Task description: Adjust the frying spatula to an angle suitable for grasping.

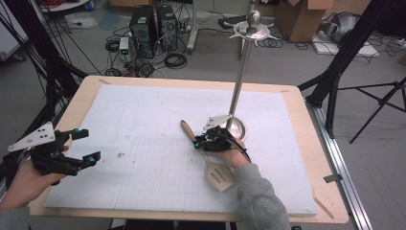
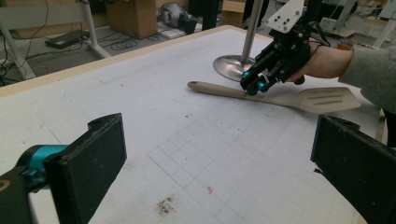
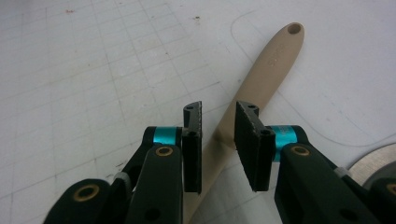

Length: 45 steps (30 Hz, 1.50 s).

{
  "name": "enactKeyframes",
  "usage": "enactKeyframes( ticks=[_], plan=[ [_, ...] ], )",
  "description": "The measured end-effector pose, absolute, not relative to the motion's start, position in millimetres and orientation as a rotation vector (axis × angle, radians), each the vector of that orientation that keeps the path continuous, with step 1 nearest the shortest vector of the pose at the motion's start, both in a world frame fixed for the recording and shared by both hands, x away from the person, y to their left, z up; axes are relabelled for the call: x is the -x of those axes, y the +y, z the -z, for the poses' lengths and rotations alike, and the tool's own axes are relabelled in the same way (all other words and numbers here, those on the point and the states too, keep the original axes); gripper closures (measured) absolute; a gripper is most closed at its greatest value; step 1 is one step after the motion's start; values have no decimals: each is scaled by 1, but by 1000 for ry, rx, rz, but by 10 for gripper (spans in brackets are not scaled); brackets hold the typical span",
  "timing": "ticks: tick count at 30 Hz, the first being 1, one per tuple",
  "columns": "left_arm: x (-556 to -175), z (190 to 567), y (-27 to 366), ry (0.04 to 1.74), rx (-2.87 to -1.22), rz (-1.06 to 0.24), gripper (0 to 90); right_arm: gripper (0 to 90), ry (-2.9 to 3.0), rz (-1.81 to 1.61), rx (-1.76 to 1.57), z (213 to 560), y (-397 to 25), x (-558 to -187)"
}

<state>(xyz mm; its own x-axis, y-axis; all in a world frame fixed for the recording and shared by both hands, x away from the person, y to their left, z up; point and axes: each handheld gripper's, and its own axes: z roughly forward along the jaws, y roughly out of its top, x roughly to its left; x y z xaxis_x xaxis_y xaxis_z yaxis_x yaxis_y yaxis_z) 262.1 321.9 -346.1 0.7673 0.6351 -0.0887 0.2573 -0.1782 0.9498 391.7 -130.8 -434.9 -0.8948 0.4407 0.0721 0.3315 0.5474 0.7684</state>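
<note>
Left claw (image 1: 81, 145) is held at the near left edge of the surface (image 1: 95, 86), its jaws spread wide with nothing between them; in the left gripper view only the white gridded mat (image 2: 196, 140) and a small brown stain (image 2: 164, 204) are seen between the two black pads. Well apart to its right, the right claw (image 1: 200, 140) is lowered over a beige slotted spatula (image 1: 215, 170) that lies flat on the mat. In the right gripper view its jaws are seen parted on either side of the spatula's handle (image 3: 261, 79), close to it, and whether the pads touch it cannot be told. The slotted blade lies nearer than this claw, partly beside the grey sleeve (image 1: 261, 196); the handle end with its hole lies beyond the claw. Part of the handle is hidden under the claw. Just behind the right claw a round steel base (image 1: 238, 128) is set on the mat, from which an upright pole (image 1: 242, 72) rises to a hook ring (image 1: 253, 31) with a ball top. Nothing is seen hanging from it. Beyond the surface, computer towers (image 1: 152, 24), cables and cardboard boxes (image 1: 301, 17) are seen on the floor.
</note>
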Motion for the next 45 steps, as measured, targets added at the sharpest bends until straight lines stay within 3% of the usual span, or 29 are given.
enactKeyframes(
  ticks=[23,45],
  plan=[
    [-264,348,321,705,-1766,-387,39,636,2676,-1185,-772,441,-127,-392],
    [-266,345,322,693,-1755,-383,39,708,2697,-1134,-865,436,-132,-381]
  ],
)
